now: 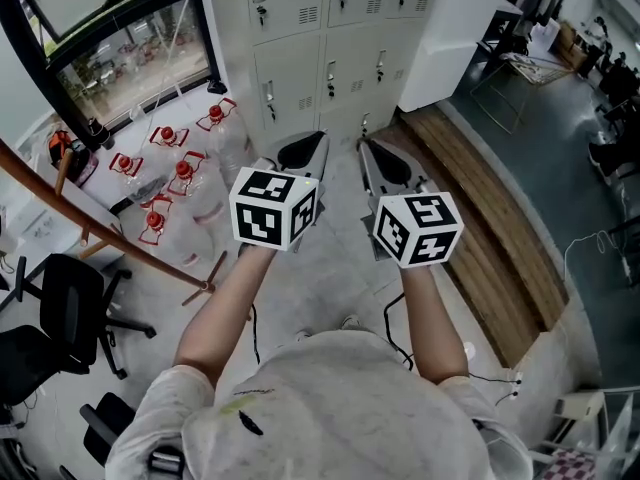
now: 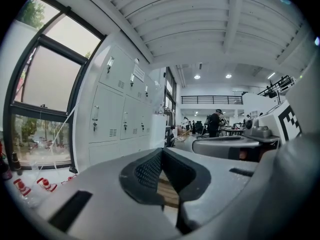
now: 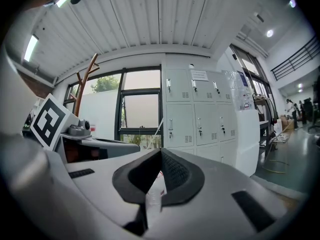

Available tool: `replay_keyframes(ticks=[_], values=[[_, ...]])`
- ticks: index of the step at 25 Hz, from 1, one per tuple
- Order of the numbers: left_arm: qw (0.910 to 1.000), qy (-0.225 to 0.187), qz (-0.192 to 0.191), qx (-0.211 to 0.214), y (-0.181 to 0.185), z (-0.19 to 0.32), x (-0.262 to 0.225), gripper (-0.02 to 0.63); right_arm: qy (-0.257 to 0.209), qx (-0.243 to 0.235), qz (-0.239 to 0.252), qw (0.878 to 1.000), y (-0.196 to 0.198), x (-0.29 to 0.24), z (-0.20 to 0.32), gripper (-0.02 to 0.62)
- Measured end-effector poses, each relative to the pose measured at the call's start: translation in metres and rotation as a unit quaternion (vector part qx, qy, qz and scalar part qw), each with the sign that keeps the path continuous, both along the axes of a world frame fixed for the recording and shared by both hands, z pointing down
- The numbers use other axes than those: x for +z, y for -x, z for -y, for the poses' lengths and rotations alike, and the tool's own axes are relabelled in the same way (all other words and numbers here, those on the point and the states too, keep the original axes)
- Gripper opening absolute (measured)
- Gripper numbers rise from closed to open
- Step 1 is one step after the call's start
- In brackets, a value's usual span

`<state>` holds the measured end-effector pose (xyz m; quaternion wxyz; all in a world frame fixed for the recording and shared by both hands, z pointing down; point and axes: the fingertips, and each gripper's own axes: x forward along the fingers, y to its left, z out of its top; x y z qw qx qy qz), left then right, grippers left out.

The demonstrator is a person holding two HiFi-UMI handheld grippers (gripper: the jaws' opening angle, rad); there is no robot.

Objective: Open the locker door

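A bank of grey-white lockers (image 1: 330, 58) stands ahead, all doors closed, each with a small handle and a vent. It also shows in the left gripper view (image 2: 115, 109) and the right gripper view (image 3: 200, 114). My left gripper (image 1: 320, 138) is held in the air short of the lockers, its jaws meeting at the tip (image 2: 162, 150) with nothing between them. Beside it at the same height, my right gripper (image 1: 364, 145) is likewise shut and empty (image 3: 161, 151). Neither touches a locker.
Several large water bottles with red caps (image 1: 165, 183) lie on the floor left of the lockers, under a window (image 1: 120, 48). A wooden pole (image 1: 100, 230) slants across the left. A white cabinet (image 1: 450, 28) and a wooden platform (image 1: 480, 228) are on the right; a black office chair (image 1: 60, 308) is on the near left.
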<state>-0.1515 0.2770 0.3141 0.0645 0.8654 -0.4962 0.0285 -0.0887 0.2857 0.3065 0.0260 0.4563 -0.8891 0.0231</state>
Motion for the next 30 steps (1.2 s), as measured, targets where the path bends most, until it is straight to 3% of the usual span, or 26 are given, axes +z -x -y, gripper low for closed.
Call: replay_keyframes(ticks=[10,30], values=[[0.9999,0.009,0.012,0.008,-0.009,0.042,0.012,0.006,0.003,0.003,0.010,1.000,-0.007,0.010,0.044,-0.002],[0.9994,0.017,0.028,-0.006,-0.073,0.208,0.010,0.006,0.006,-0.019,0.016,1.000,-0.065,0.007,0.211,-0.002]])
